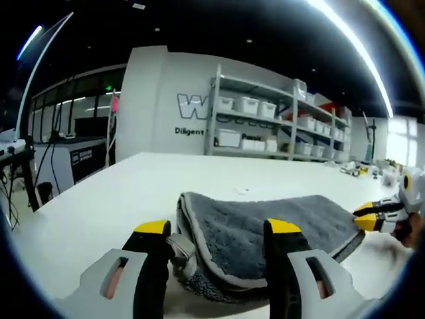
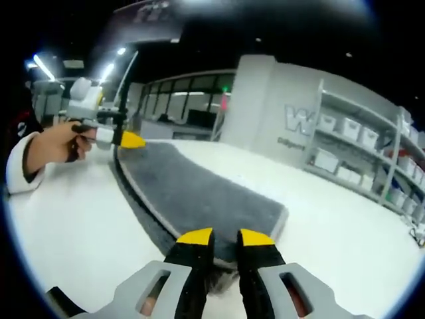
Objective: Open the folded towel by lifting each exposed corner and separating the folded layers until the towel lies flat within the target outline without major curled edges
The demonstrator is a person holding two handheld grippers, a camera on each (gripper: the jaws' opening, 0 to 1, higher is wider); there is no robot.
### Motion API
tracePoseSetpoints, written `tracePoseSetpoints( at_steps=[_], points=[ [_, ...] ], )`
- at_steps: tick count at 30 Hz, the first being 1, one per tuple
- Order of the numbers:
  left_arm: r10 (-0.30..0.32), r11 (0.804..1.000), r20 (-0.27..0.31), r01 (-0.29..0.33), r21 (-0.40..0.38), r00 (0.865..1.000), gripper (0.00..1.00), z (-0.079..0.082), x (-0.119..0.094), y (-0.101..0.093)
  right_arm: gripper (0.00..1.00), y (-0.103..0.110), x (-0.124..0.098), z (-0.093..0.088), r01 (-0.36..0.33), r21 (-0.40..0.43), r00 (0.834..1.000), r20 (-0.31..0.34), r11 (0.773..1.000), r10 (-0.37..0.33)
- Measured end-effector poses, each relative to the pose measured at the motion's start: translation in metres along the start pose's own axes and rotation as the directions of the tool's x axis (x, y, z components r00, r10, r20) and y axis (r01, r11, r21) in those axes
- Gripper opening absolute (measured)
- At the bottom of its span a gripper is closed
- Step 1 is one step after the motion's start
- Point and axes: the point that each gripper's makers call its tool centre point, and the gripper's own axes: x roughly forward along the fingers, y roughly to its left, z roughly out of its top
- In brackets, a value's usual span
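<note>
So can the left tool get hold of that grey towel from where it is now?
Probably yes. The left tool is open, and the folded edge of the towel lies between its jaws with nothing in the way. The right tool is at the far end.

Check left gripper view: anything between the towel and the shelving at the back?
Bare white table between the towel and the shelving, apart from one small pale scrap just past the towel.

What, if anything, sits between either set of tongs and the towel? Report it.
Nothing visible does. The left tongs straddle the near folded edge of the grey towel, and the right tongs are closed on its opposite end on the white table.
</note>
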Motion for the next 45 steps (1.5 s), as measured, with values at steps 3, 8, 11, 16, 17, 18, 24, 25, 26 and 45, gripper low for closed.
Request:
tracePoseSetpoints(
  at_steps=[3, 8, 11, 16, 17, 18, 24, 25, 26, 45],
  points=[
    [-0.018, 1.000, 0.021, 0.019, -0.022, 1.000, 0.61, 0.004, -0.001, -0.004, 0.15, -0.001, -0.002, 0.006, -0.009, -0.001, 1.000, 0.023, 1.000, 0.009],
    [-0.109, 0.988, 0.043, 0.113, -0.102, 0.993, 0.70, 0.009, 0.000, -0.023, 0.22, -0.006, -0.006, 0.020, -0.036, 0.031, 0.995, 0.095, 0.999, 0.033],
    [-0.202, 0.965, 0.063, 0.209, -0.155, 0.977, 0.75, 0.014, -0.001, -0.040, 0.26, -0.008, -0.010, 0.025, -0.057, 0.056, 0.990, 0.130, 0.997, 0.050],
    [-0.243, 0.957, 0.109, 0.256, -0.136, 0.964, 0.81, 0.023, -0.005, -0.044, 0.40, -0.010, -0.013, 0.026, -0.079, 0.032, 0.986, 0.148, 0.996, 0.074],
    [-0.241, 0.960, 0.128, 0.256, -0.117, 0.962, 0.81, 0.028, -0.007, -0.043, 0.43, -0.012, -0.015, 0.026, -0.082, 0.033, 0.986, 0.151, 0.996, 0.076],
    [-0.248, 0.960, 0.142, 0.263, -0.097, 0.958, 0.81, 0.032, -0.010, -0.043, 0.44, -0.014, -0.016, 0.028, -0.088, 0.055, 0.984, 0.160, 0.995, 0.078],
    [-0.283, 0.952, 0.199, 0.301, -0.062, 0.938, 0.77, 0.044, -0.022, -0.035, 0.56, -0.023, -0.022, 0.039, -0.096, 0.120, 0.973, 0.222, 0.988, 0.067],
    [-0.281, 0.952, 0.196, 0.298, -0.067, 0.940, 0.74, 0.043, -0.022, -0.033, 0.56, -0.022, -0.022, 0.039, -0.094, 0.120, 0.973, 0.222, 0.988, 0.065],
    [-0.280, 0.953, 0.190, 0.297, -0.065, 0.941, 0.72, 0.041, -0.022, -0.028, 0.57, -0.024, -0.022, 0.039, -0.086, 0.115, 0.974, 0.219, 0.990, 0.059],
    [-0.406, 0.913, 0.021, 0.405, 0.037, 0.913, 0.57, 0.011, -0.032, -0.014, 0.43, -0.020, -0.023, 0.032, -0.087, 0.092, 0.983, 0.170, 0.992, 0.071]
  ],
)
